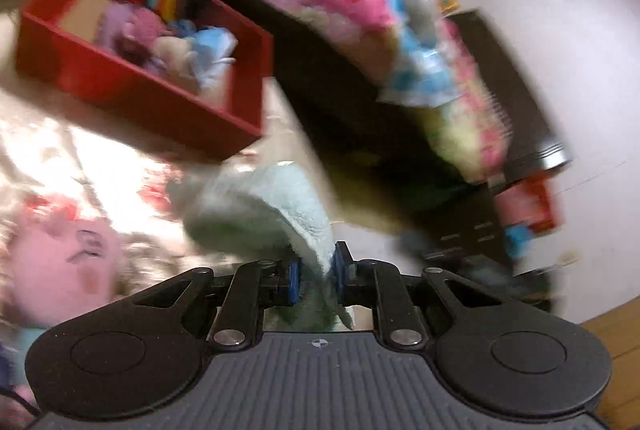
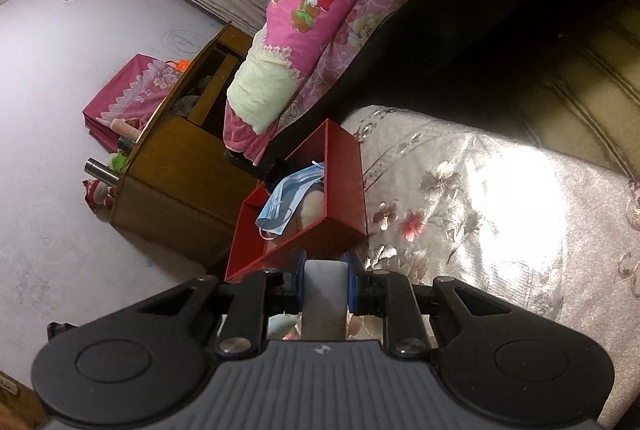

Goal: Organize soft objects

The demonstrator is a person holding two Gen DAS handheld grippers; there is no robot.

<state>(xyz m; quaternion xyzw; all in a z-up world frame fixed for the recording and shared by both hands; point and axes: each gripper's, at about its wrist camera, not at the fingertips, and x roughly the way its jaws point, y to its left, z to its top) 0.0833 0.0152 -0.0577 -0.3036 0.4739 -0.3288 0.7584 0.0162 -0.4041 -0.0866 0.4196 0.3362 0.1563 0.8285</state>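
Observation:
My left gripper [image 1: 315, 276] is shut on a pale blue fluffy soft object [image 1: 268, 210] and holds it above the floral bedspread [image 1: 100, 158], short of the red box [image 1: 132, 86]. The box holds several soft items, among them a purple plush [image 1: 132, 34] and a blue face mask [image 1: 212, 50]. My right gripper [image 2: 325, 280] is shut on a white soft block [image 2: 324, 294], just in front of the red box [image 2: 344, 166], where the blue face mask [image 2: 288, 198] shows. A pink plush face [image 1: 68, 262] lies on the bed at the left.
Folded pink and floral quilts [image 2: 316, 2] are piled behind the box. A wooden nightstand [image 2: 176, 174] stands beside the bed with bottles and a pink bag [image 2: 124, 94] next to it. A dark cabinet [image 1: 508, 82] is by the white wall.

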